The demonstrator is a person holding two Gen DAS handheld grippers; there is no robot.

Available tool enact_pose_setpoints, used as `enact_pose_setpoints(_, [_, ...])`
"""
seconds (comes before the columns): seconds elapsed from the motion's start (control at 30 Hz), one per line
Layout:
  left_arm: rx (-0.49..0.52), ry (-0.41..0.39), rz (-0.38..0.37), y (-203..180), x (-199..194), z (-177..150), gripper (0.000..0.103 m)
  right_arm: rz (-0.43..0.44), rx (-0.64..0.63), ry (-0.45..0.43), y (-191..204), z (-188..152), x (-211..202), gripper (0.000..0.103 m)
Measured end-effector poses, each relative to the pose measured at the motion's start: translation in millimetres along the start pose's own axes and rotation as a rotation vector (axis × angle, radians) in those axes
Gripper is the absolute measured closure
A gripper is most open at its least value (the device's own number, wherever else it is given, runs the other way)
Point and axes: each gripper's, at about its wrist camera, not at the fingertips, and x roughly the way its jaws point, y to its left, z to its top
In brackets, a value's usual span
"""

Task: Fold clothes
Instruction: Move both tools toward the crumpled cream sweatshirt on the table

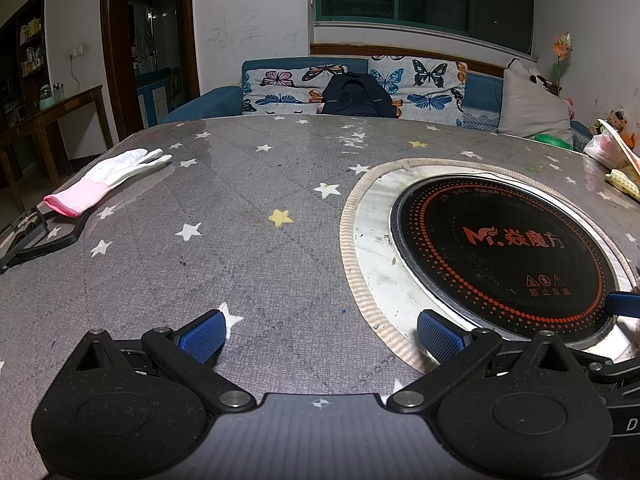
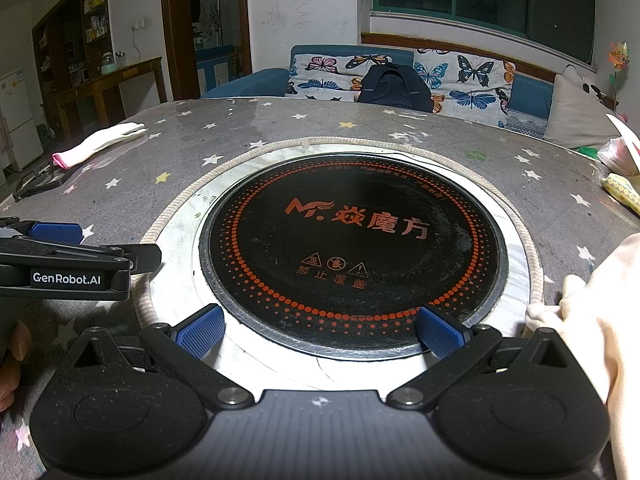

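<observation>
One glove [image 1: 116, 176] is counted, one round cooktop [image 2: 352, 248], one cream garment [image 2: 600, 312] — two grippers [image 1: 320, 336] [image 2: 320, 332].

A cream cloth [image 2: 604, 320] at the near right of the right wrist view runs off the right and bottom edges, so what garment it is cannot be told. The left gripper [image 2: 56, 232] enters that view from the left edge, only one blue pad and an arm showing. A flat black frame [image 1: 40, 240] under the glove's [image 1: 108, 178] pink cuff is cut by the left edge. At the far right of the table, a pale bag [image 1: 608, 148] and a yellow item [image 1: 624, 186] (both clipped by the edge) stay unidentifiable. Small print around the cooktop's [image 1: 504, 256] far rim is unreadable.
</observation>
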Motion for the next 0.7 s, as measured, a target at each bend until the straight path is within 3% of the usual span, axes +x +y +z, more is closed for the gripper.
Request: enact_pose_setpoints(0.7, [0.001, 0.000, 0.000, 1.4, 1.8, 0.2, 0.000, -0.004, -0.002, 0.003, 0.9, 0.2, -0.6, 0.000])
